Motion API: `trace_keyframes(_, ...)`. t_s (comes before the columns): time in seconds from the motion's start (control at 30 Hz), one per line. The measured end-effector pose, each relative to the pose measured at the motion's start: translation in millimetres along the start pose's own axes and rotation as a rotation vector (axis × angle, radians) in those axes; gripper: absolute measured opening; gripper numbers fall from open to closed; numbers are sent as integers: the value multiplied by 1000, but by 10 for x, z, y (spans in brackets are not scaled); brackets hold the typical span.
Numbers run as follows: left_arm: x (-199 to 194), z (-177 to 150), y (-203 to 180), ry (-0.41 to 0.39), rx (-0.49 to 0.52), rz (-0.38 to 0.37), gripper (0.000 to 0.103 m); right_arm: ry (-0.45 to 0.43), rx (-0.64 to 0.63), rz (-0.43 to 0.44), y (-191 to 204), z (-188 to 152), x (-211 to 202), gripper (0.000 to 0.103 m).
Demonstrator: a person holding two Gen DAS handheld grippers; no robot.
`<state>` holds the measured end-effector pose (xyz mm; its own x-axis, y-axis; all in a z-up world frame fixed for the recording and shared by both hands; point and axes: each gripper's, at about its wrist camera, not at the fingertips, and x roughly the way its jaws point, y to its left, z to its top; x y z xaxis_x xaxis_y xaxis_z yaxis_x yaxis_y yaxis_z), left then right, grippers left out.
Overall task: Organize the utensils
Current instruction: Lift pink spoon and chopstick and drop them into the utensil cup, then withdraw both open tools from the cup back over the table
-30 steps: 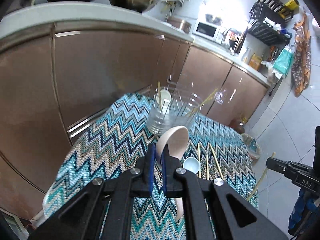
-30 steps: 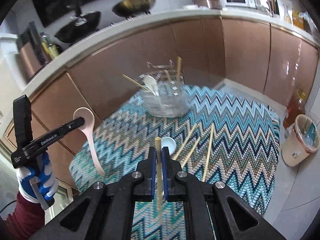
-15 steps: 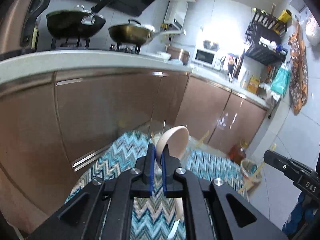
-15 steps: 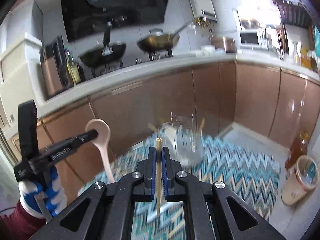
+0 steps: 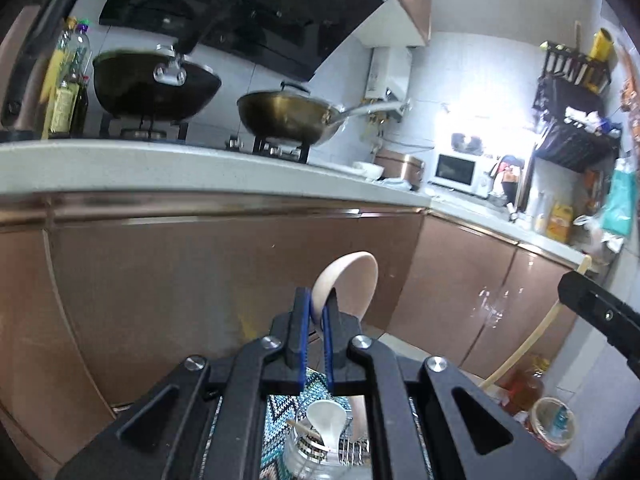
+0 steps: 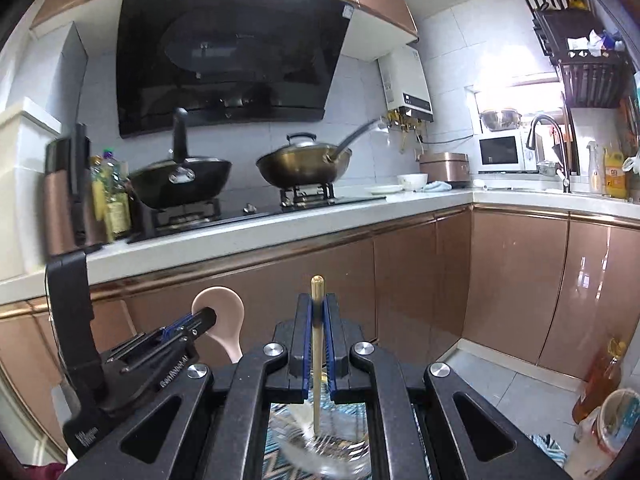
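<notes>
A clear glass holder (image 5: 316,456), already loaded with a white spoon (image 5: 326,424), is seen low and near on the zigzag-patterned counter (image 5: 280,412). Above it, a beige spoon (image 5: 348,284) is clamped by its bowl in the left tongs (image 5: 316,312), and a wooden chopstick (image 6: 317,344) is pinched upright in the right tongs (image 6: 317,320). The carrying step appears underway; each utensil must next be lowered into the holder and released.

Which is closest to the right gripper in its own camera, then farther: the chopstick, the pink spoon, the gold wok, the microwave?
1. Chopstick, pinched in the right gripper.
2. Pink spoon, just left, in the left gripper.
3. Gold wok, on the stove behind.
4. Microwave, far right corner.
</notes>
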<state>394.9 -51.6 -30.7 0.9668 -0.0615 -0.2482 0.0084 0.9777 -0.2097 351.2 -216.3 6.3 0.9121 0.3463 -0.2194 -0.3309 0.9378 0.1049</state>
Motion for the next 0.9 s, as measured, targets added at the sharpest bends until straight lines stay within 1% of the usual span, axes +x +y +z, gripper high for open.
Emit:
trace_keyframes(0.13,359,-230,-34,29,-4,13,5,35,12,-1,-149,-203,271,6)
trace_keyframes(0.23,497,-363,-41,31,-6,22,5,50,9,-6,-204,-334,382,6)
trace_keyframes(0.43,606,-583,-94,40,-9,36,6,88,20,-1,-253,-534,495,6)
trace_keyframes(0.53,630,-692,-94,49,-9,36,9,107,22,-6,-264,-612,532,7)
trace_keyframes(0.57,637,-721,-88,51,-14,32,10,111,26,-5,-269,-633,546,11)
trace_keyframes(0.6,632,-741,-77,52,-14,28,15,116,29,-7,-275,-650,543,15)
trace_keyframes(0.63,623,-751,-72,52,-12,20,22,118,29,-13,-279,-662,530,24)
trace_keyframes(0.67,613,-744,-76,50,-11,13,26,117,32,-17,-290,-663,514,31)
trace_keyframes(0.7,570,-753,-58,42,-12,8,34,115,36,-19,-293,-661,483,33)
trace_keyframes(0.73,533,-743,-52,32,-17,7,40,112,39,-21,-303,-661,463,34)
trace_keyframes(0.8,446,-705,-25,13,-30,4,44,102,42,-29,-298,-638,382,35)
trace_keyframes(0.9,307,-640,16,11,-33,3,46,89,47,-42,-289,-585,271,38)
